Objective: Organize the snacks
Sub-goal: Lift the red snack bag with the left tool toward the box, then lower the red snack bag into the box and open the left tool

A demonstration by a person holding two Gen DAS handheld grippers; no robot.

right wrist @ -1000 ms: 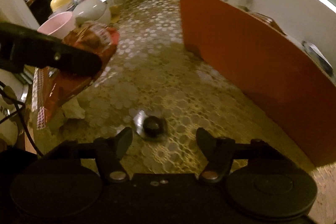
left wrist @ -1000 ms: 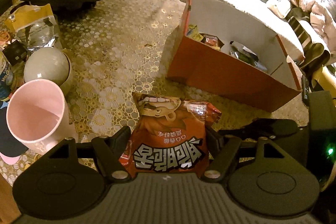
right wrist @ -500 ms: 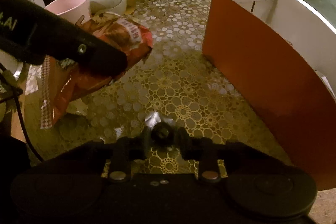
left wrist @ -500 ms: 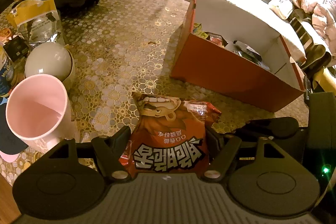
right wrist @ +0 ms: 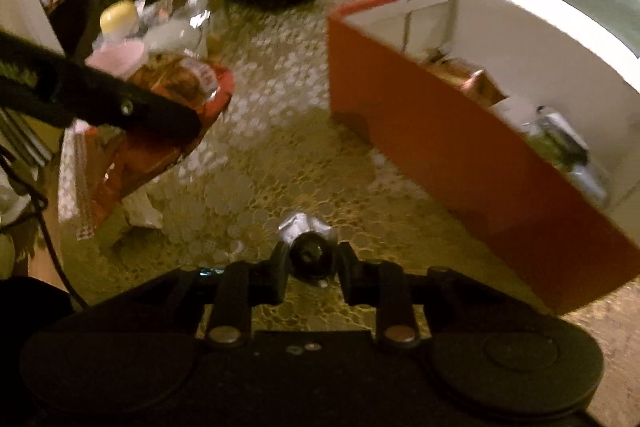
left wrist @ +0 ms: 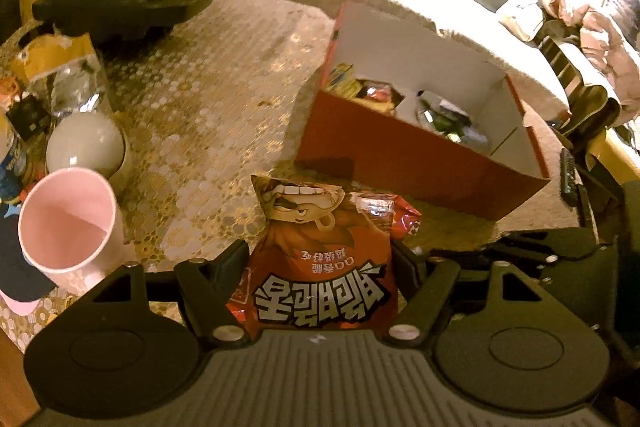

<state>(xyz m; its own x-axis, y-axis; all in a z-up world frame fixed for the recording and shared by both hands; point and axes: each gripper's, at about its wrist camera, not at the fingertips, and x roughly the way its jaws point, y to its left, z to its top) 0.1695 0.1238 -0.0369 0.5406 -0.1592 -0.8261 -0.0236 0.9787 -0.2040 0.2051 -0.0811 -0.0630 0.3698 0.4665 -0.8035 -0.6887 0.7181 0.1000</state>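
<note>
Snack bag (left wrist: 320,267) sits clamped in the left hand-held gripper (left wrist: 320,279); the right hand-held gripper (right wrist: 310,259), its jaws just closed, pinches a small foil-wrapped sweet (right wrist: 306,241); both loads should clear the near wall of the orange box (left wrist: 400,151) ahead before release over a free compartment.

Red-brown snack bag (left wrist: 320,267), orange box (left wrist: 420,155), pink cup (left wrist: 68,223), gold lace-patterned tablecloth (left wrist: 208,115)

Snacks (left wrist: 440,111) inside the box (left wrist: 400,155) are too small to identify.
</note>
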